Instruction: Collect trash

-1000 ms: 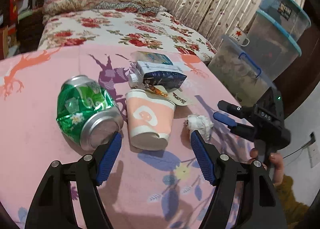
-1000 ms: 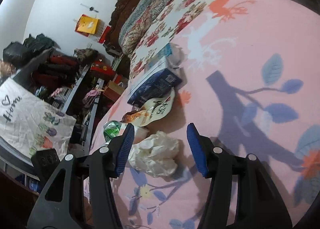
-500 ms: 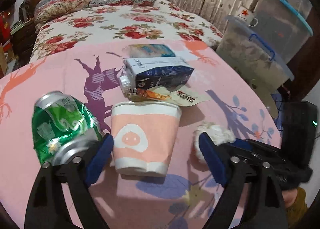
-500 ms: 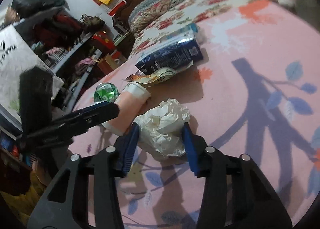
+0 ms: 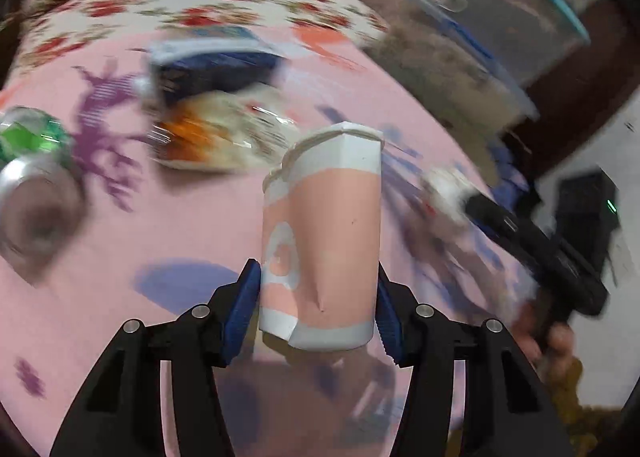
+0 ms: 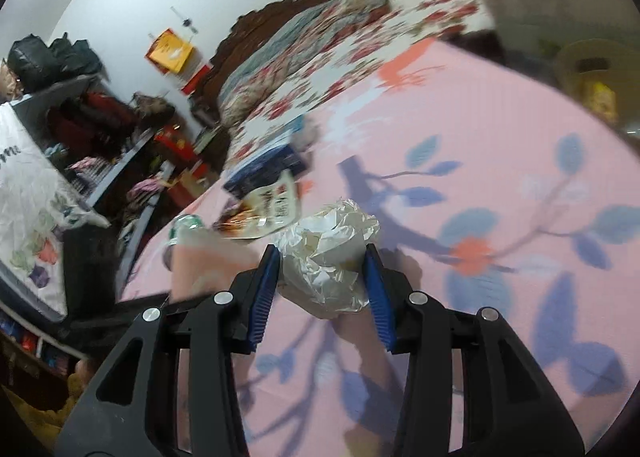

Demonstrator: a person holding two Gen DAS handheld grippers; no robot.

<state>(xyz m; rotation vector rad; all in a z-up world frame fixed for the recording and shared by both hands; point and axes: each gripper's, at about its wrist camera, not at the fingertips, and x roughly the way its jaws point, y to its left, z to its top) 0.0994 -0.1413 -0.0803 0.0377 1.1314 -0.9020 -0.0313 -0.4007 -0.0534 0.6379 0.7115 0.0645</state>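
Cup and paper wad both in the tongs

Left gripper (image 5: 318, 307): blue pads pressed on both flanks of the pink-and-white paper cup (image 5: 320, 241). The jaws have just been closing, and the cup now sits squarely between them, base near the camera, rim pointing away. Its wall is dented and creased low down where the pads pinch it. The cup appears lifted off the pink bedspread (image 5: 192, 241), with a dark shadow below its base.

Right gripper (image 6: 322, 291): pads clamped on the crumpled white paper wad (image 6: 330, 253). The wad fills the gap between the fingers and bulges past the tips on the far side. It looks raised above the spread, with shadow beneath.

Left behind on the bedspread, seen from the left wrist camera: dented green can (image 5: 34, 173) at far left, lying on its side with its silver end toward the camera. Dark blue carton (image 5: 216, 69) farther back, left of the cup. Snack wrapper (image 5: 216, 137) just in front of the carton, between it and the cup. All three are blurred and well apart from the held cup.

Right of the cup in the same view, the right gripper shows in black with the white wad at its tip and a hand (image 5: 554, 345) on its handle.
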